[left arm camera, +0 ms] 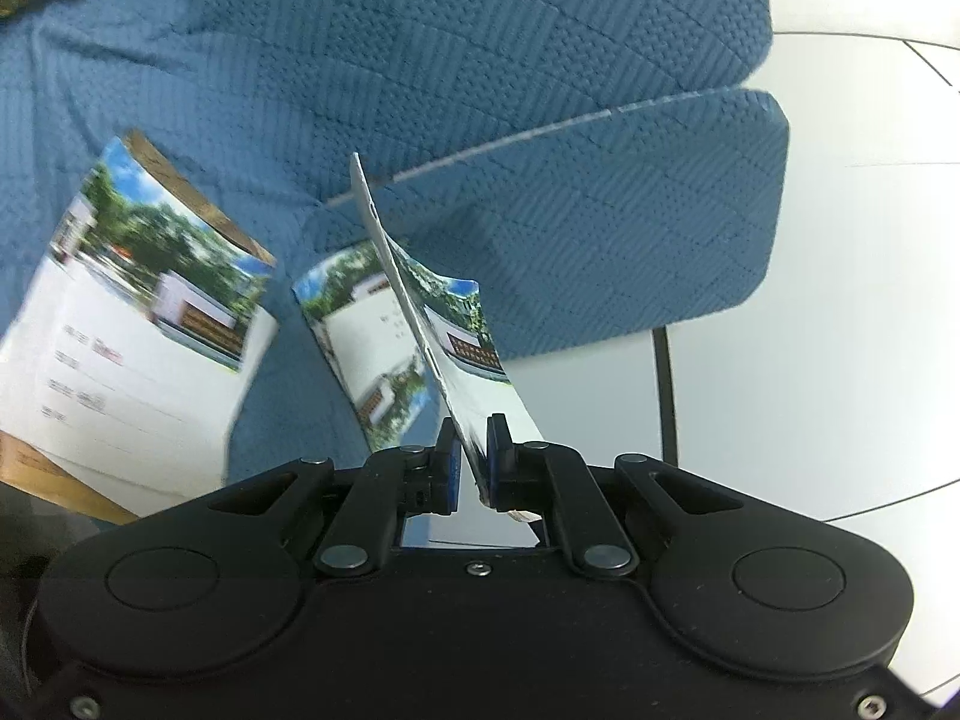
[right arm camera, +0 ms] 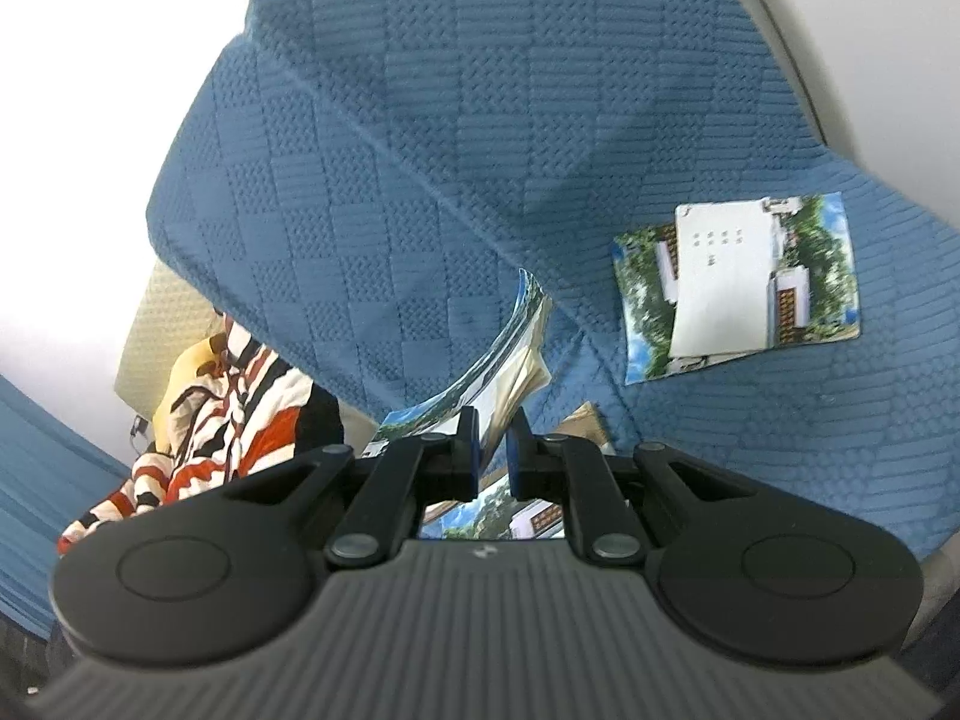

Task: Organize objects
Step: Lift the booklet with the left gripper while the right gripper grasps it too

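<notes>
My left gripper is shut on the edge of a photo-printed booklet, holding it lifted and bent above the blue quilted sofa. A larger booklet with the same building photo lies to the left. My right gripper is shut on a curved photo-printed booklet held up over the sofa seat. Another booklet lies flat on the blue cushion to the right, apart from the gripper.
A striped red, black and white garment lies at the left of the right wrist view. White tiled floor lies to the right of the sofa cushion edge. A brown cardboard piece shows under the large booklet.
</notes>
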Action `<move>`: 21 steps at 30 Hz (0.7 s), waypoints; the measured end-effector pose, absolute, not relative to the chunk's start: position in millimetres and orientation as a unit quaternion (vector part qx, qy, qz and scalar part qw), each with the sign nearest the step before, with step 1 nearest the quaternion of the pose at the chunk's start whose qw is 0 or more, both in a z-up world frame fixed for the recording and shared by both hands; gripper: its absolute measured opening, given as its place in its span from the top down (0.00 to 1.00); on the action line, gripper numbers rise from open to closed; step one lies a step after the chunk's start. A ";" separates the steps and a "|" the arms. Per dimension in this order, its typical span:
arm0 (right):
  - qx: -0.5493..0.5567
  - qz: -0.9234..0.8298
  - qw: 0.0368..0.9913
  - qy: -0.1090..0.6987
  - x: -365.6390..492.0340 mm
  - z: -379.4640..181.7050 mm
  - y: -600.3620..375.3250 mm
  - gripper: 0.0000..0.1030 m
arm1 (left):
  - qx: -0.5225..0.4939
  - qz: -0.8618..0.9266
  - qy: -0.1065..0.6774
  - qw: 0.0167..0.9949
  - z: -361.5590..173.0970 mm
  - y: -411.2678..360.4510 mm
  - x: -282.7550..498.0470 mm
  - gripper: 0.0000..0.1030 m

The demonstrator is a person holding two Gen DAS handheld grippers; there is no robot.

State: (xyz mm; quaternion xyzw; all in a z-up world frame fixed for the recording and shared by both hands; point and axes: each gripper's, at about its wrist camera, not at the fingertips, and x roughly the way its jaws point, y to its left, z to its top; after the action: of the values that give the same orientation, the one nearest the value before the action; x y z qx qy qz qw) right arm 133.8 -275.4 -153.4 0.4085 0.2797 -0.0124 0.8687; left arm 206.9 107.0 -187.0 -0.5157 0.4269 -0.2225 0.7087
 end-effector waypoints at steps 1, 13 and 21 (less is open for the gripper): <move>0.408 -0.011 0.869 0.282 135.6 -154.9 -270.5 0.88 | -0.515 -0.220 0.427 0.710 -189.5 111.8 207.6 0.93; 0.338 -0.014 0.882 0.329 165.0 -188.3 -219.1 0.88 | -0.500 -0.211 0.443 0.713 -244.0 154.9 224.8 0.93; 0.316 -0.020 0.872 0.374 167.8 -231.2 -200.1 0.88 | -0.447 -0.191 0.471 0.736 -280.8 155.6 224.2 0.93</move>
State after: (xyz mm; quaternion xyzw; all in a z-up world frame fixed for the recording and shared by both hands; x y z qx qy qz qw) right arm 167.8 -200.1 -231.2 0.3157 0.3739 -0.0196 0.8718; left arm 224.2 155.6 -280.8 -0.4473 0.4710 -0.1907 0.7360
